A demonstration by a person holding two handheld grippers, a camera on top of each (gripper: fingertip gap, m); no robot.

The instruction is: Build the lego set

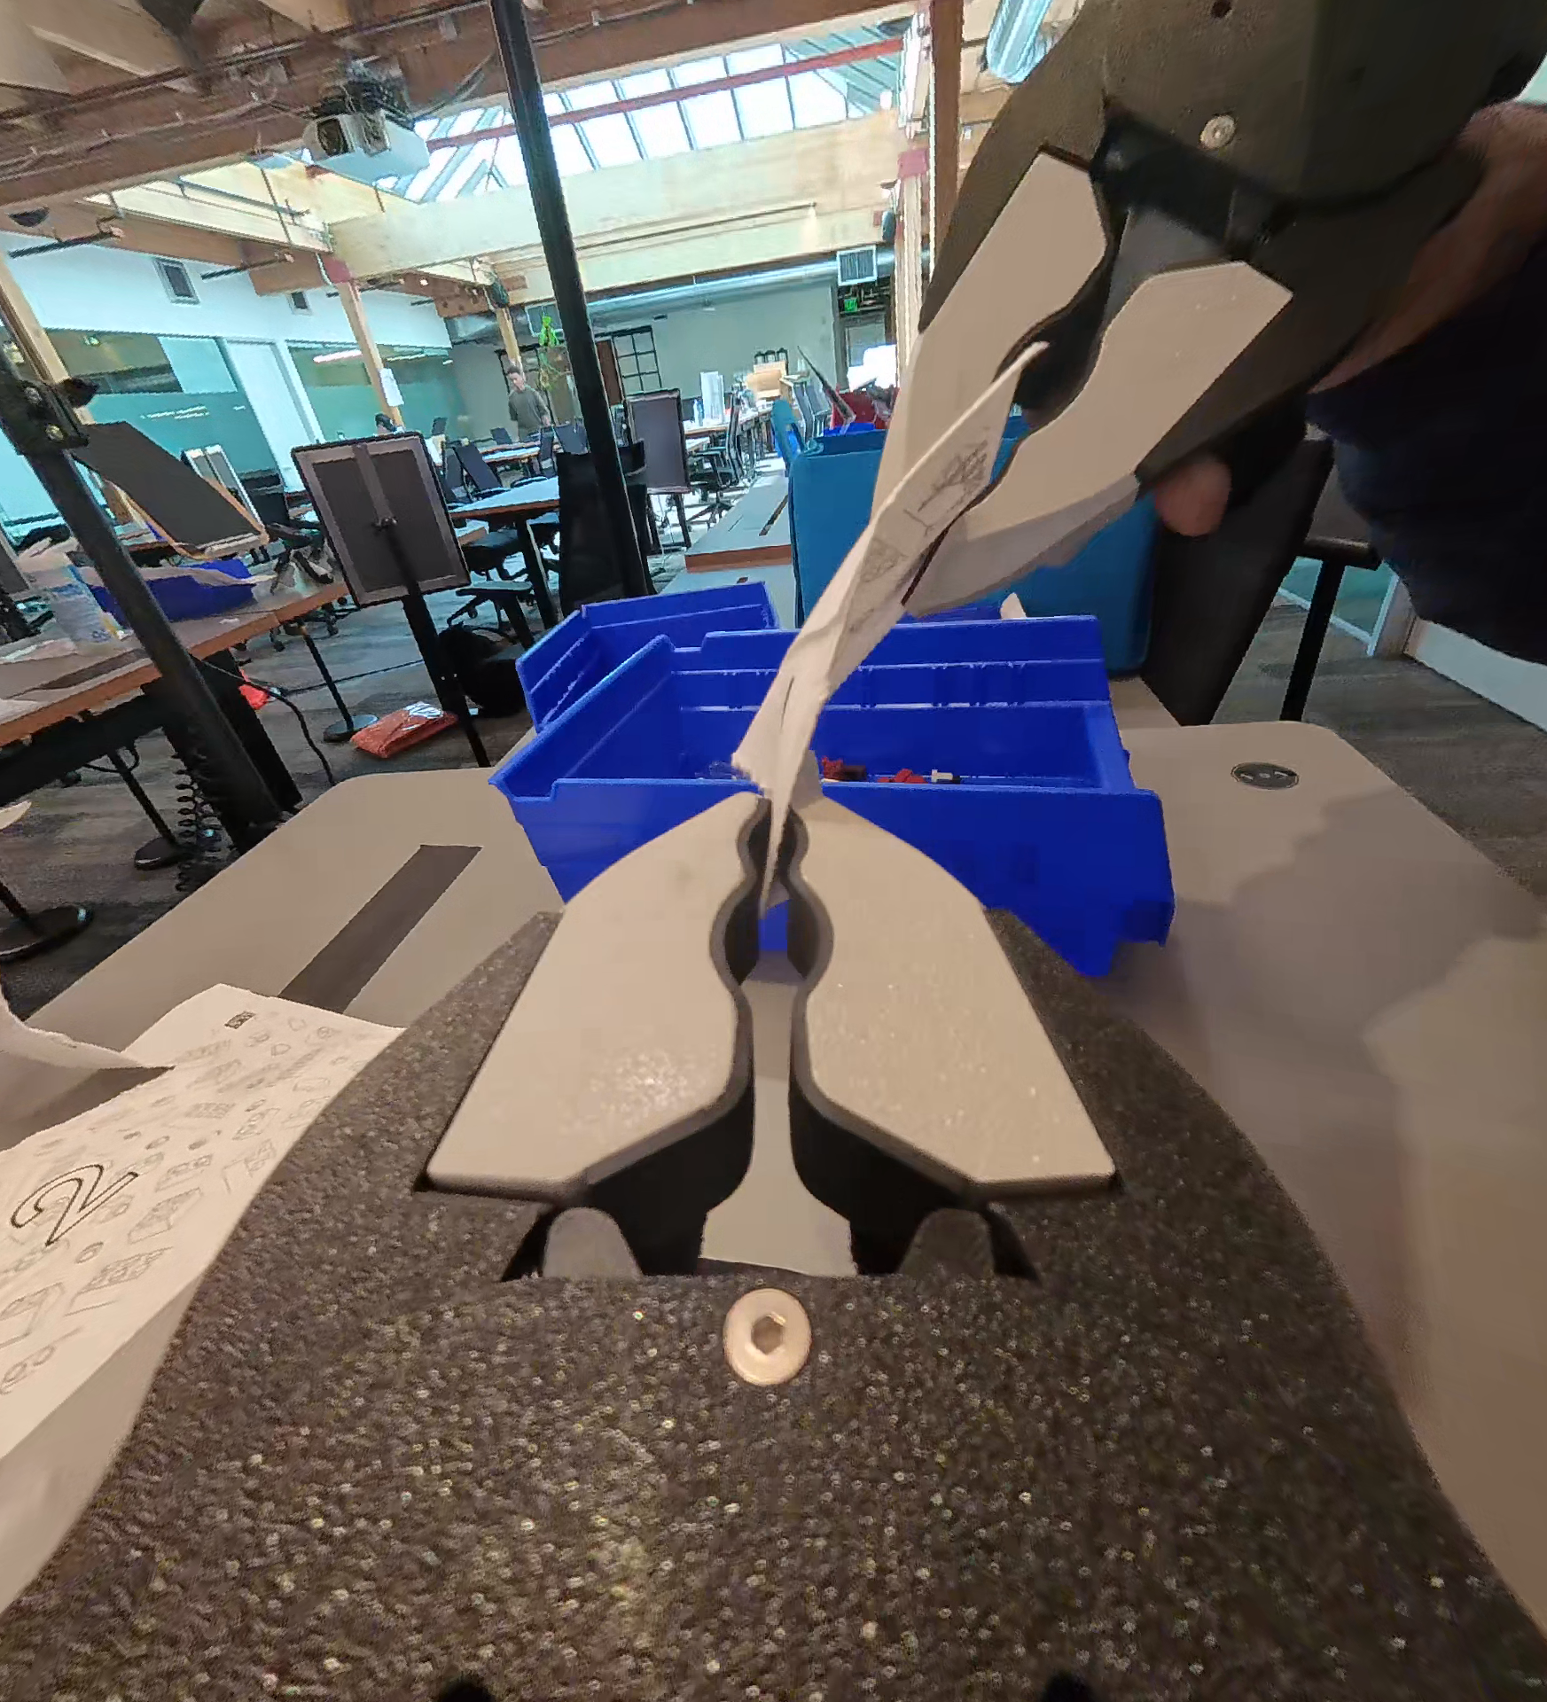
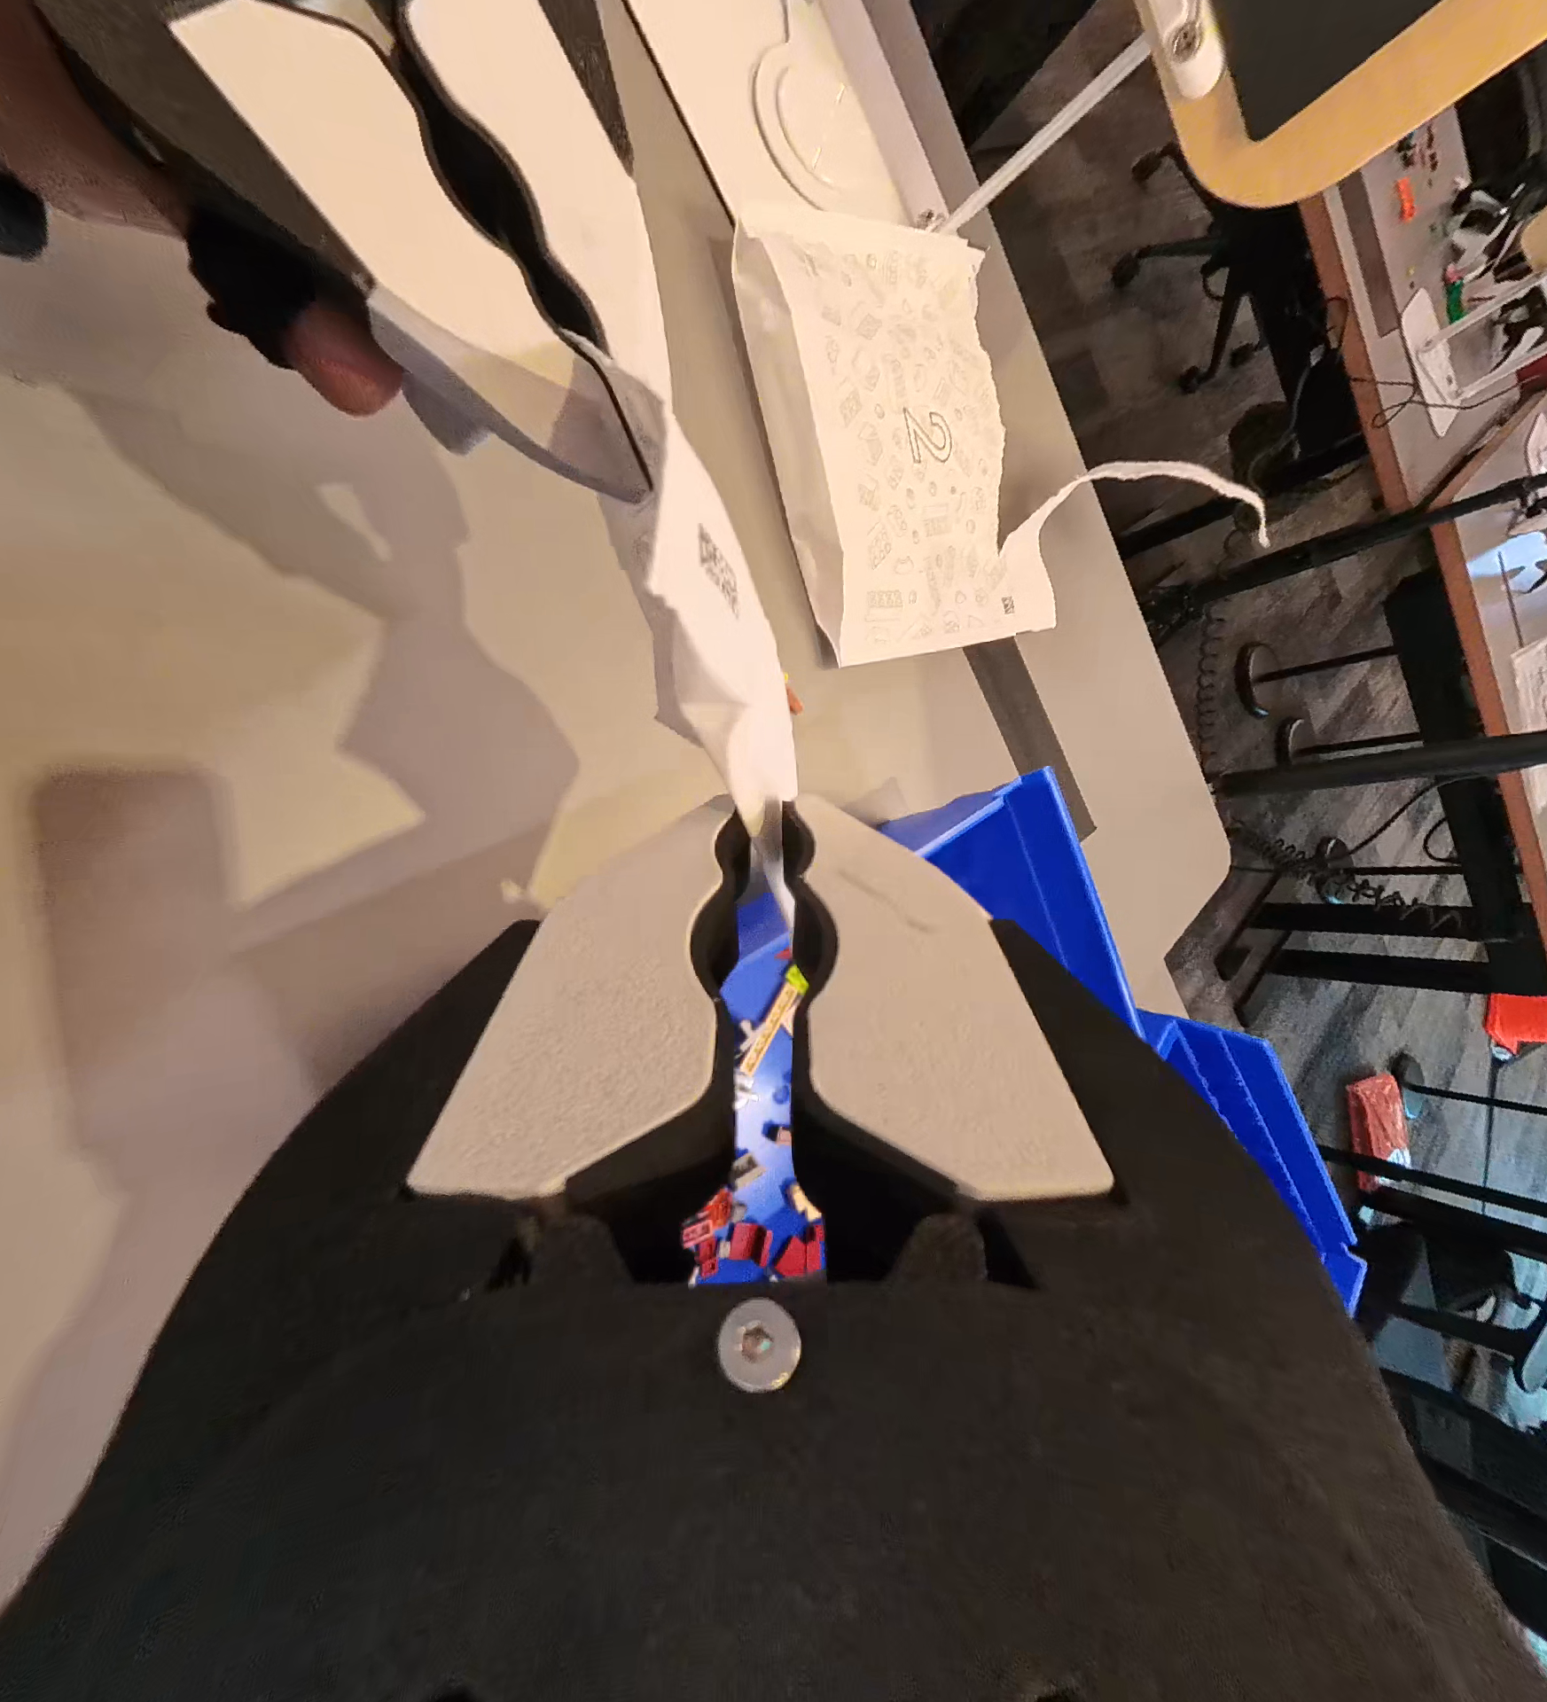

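Hand-held gripper pair [image 1: 774,833] [image 2: 774,815] pinches white paper bag [image 1: 852,635] over blue bin [image 1: 935,829].

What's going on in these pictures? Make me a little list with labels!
left gripper: shut on one end of a white paper bag
right gripper: shut on the bag's other end
bag: stretched in the air between both grippers
below: blue plastic bin with small red bricks in it
on the grey table: another printed paper bag, torn open, with a strip curling off it
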